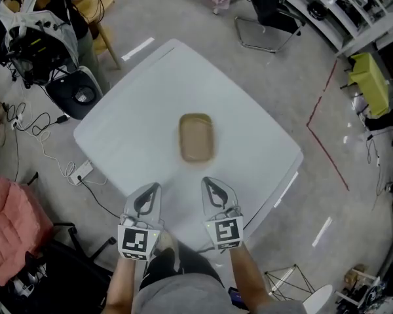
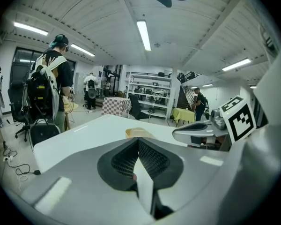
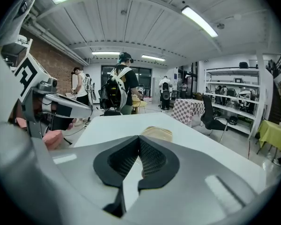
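A tan oblong tray (image 1: 196, 137) lies flat at the middle of the white table (image 1: 137, 129). Both grippers hover over the table's near edge, side by side, pointing at the tray and well short of it. My left gripper (image 1: 155, 188) is shut with nothing in it. So is my right gripper (image 1: 207, 182), its jaws meeting at the tip. In the left gripper view the shut jaws (image 2: 138, 140) point at the tray (image 2: 137, 133), with the right gripper (image 2: 196, 134) alongside. The right gripper view shows its closed jaws (image 3: 139, 138) below the tray (image 3: 157, 133).
A black round device (image 1: 78, 94) and cables with a power strip (image 1: 80, 171) lie on the floor left of the table. A pink cushion (image 1: 12, 226) sits at lower left, a black chair (image 1: 272, 12) beyond the table, a yellow-green table (image 1: 369, 81) at right. A person with a backpack (image 2: 50, 93) stands nearby.
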### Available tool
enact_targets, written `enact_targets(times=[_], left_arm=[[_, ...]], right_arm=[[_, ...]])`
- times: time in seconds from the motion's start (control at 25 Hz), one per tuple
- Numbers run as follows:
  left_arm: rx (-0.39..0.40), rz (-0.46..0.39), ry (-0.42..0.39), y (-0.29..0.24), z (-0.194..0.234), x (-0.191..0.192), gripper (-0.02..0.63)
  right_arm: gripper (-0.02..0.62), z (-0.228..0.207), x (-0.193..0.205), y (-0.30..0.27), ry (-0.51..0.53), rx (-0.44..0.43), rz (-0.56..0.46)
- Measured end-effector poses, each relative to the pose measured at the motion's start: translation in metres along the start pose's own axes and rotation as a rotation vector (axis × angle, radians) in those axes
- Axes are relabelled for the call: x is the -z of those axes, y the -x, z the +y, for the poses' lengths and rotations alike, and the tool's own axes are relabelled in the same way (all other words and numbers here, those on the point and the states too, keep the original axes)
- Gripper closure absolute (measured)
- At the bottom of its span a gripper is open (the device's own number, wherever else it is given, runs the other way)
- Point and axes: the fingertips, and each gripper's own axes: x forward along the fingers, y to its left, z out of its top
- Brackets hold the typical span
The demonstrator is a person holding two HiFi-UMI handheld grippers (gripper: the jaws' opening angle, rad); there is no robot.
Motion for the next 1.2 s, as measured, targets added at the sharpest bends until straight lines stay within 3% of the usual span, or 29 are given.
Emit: enact_targets(times=[0.2, 0.32, 0.44, 0.6, 0.96, 1.2], left_arm=[[0.009, 0.022, 0.004, -0.016, 0.004, 0.012, 0.594], [0.012, 0.033, 0.001, -0.021, 0.006, 0.017, 0.594], [0.011, 0.038, 0.011, -0.023, 0.007, 0.019, 0.594], [0.013, 0.052, 0.010, -0.024, 0.007, 0.025, 0.594], [-0.007, 0.081, 0.019, -0.026, 0.018, 0.039, 0.594], [-0.013, 0.092, 0.028, -0.029, 0.020, 0.048, 0.594]], right_arm=[[0.591, -0.006, 0.015, -0.016, 0.026, 0.010, 0.030], [0.583, -0.011, 0.020, -0.022, 0.126, 0.050, 0.042], [0.475, -0.009, 0.023, -0.028, 0.253, 0.068, 0.065], [0.393, -0.005, 0.031, -0.037, 0.363, 0.070, 0.096], [0.294, -0.005, 0.060, -0.060, 0.537, 0.113, 0.182], [0.287, -0.006, 0.071, -0.068, 0.602, 0.154, 0.187]])
